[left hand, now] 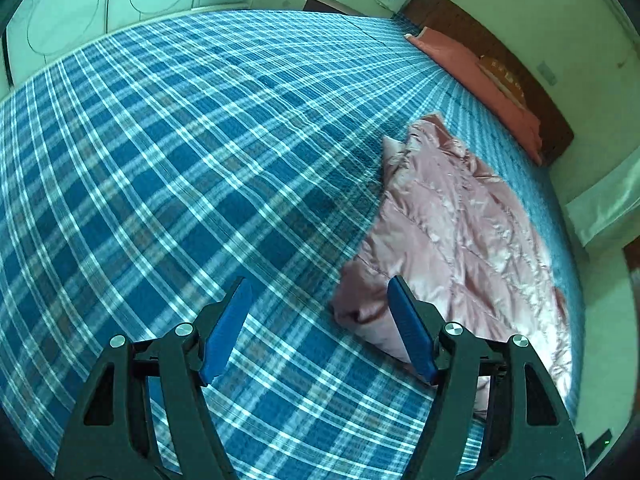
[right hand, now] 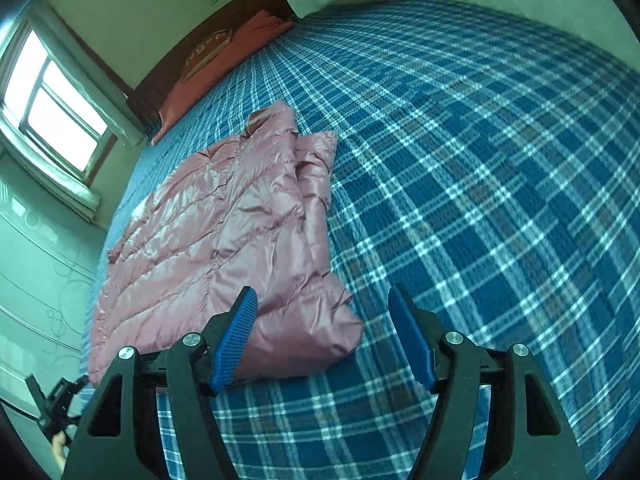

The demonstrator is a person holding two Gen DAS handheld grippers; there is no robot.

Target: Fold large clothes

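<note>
A shiny pink quilted jacket [left hand: 460, 220] lies folded lengthwise on the blue plaid bedcover [left hand: 160, 160], to the right in the left wrist view. My left gripper [left hand: 322, 320] hovers open above the bed, and the jacket's near corner shows beside its right finger [left hand: 410, 332]. In the right wrist view the jacket [right hand: 224, 232] spreads to the left, with a sleeve folded over on top. My right gripper [right hand: 324, 332] is open above the jacket's near right corner. Nothing is pinched in either gripper.
A coral pillow [left hand: 480, 76] rests against the dark wooden headboard [left hand: 500, 44] at the bed's far end. A bright window [right hand: 52, 108] is on the left wall. A white wardrobe [left hand: 100, 12] stands beyond the bed. A black device and part of a hand [right hand: 60, 452] show at the lower left.
</note>
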